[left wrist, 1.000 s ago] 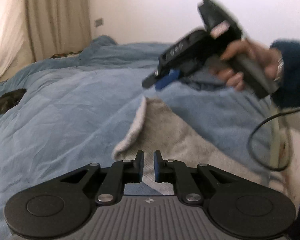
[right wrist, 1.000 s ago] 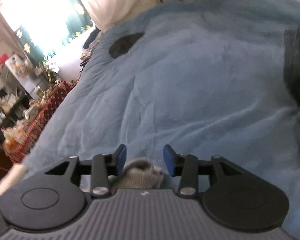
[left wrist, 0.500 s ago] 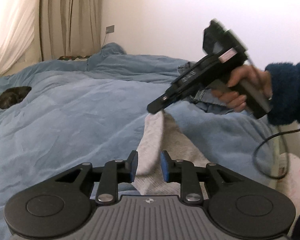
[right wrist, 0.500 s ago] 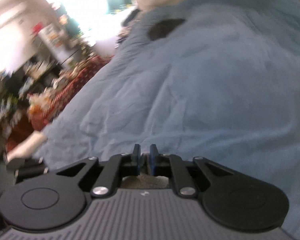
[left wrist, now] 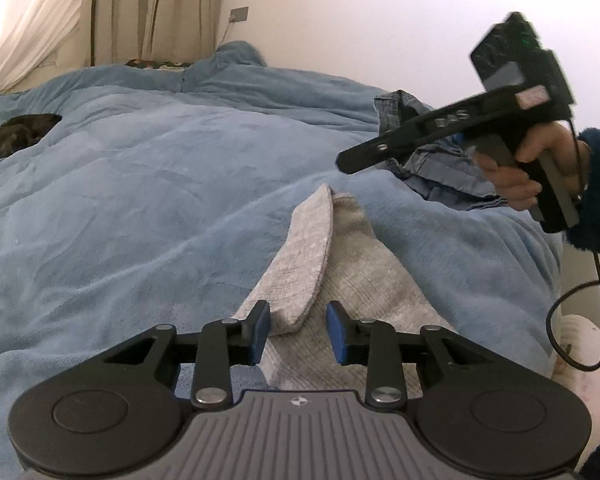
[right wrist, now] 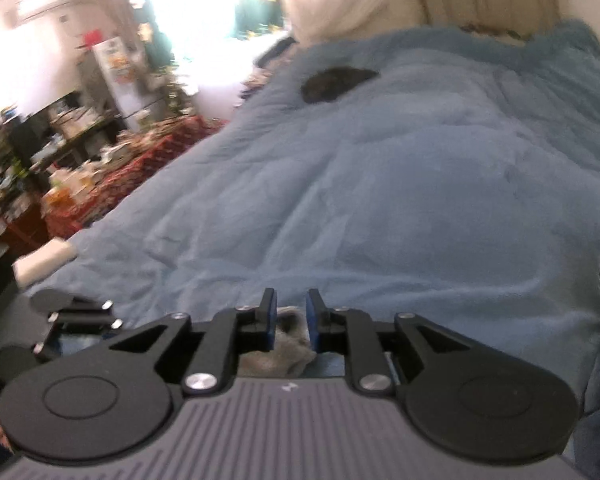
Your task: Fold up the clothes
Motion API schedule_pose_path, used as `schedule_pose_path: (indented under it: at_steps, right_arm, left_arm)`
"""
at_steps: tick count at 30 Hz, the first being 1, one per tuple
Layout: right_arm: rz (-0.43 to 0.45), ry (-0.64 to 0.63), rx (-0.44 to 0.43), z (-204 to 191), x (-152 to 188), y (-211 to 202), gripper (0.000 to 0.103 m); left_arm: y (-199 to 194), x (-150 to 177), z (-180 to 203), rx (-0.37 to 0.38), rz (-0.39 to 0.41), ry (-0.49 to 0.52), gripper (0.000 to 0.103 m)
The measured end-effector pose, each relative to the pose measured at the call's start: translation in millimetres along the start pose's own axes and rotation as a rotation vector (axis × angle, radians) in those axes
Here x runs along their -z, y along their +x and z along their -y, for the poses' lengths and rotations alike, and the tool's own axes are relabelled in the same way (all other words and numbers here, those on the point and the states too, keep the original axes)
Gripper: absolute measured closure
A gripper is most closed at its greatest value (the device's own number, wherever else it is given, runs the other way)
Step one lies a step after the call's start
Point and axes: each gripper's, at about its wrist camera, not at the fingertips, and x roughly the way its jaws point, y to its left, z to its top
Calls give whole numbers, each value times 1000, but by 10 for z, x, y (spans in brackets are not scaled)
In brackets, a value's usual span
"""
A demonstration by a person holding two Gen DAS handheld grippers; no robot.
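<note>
1. The left gripper [left wrist: 298,338] has its jaws spread, with a lapped-over flap of the grey garment [left wrist: 340,280] lying between the blue pads, not pinched. To take that flap well, I would close only once the whole rounded edge sits inside the pads, so both layers come up together.
2. The right gripper [right wrist: 291,326] has its jaws apart by a narrow gap, a bunched bit of grey cloth showing between and behind them; the view is blurred, so I cannot tell whether it pinches anything. In the left view it is held up in a hand [left wrist: 512,184] above the bed, clear of the garment.
3. The garment lies as a long narrow strip on the blue duvet [left wrist: 140,200], one side lapped onto the other. This fits a lengthwise fold just laid or one being redone.
4. Blue denim clothing [left wrist: 428,168] lies just beyond; keep the grey piece apart from it.
</note>
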Motion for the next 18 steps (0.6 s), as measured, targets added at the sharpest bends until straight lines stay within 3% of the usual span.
schedule_pose_path:
  at_steps: [6, 9, 12, 18]
  right_arm:
    - [-139, -199, 79, -261, 78, 247, 86]
    - [-152, -221, 99, -285, 85, 297, 98]
    - [-149, -160, 108, -221, 78, 305, 100]
    - [-137, 11, 129, -47, 54, 323, 100]
  left_arm:
    - [24, 2, 139, -57, -3, 103, 74]
    - [18, -7, 241, -95, 4, 180, 74]
    - [33, 0, 309, -117, 8, 248, 95]
    - [-92, 79, 478, -158, 34, 388, 98]
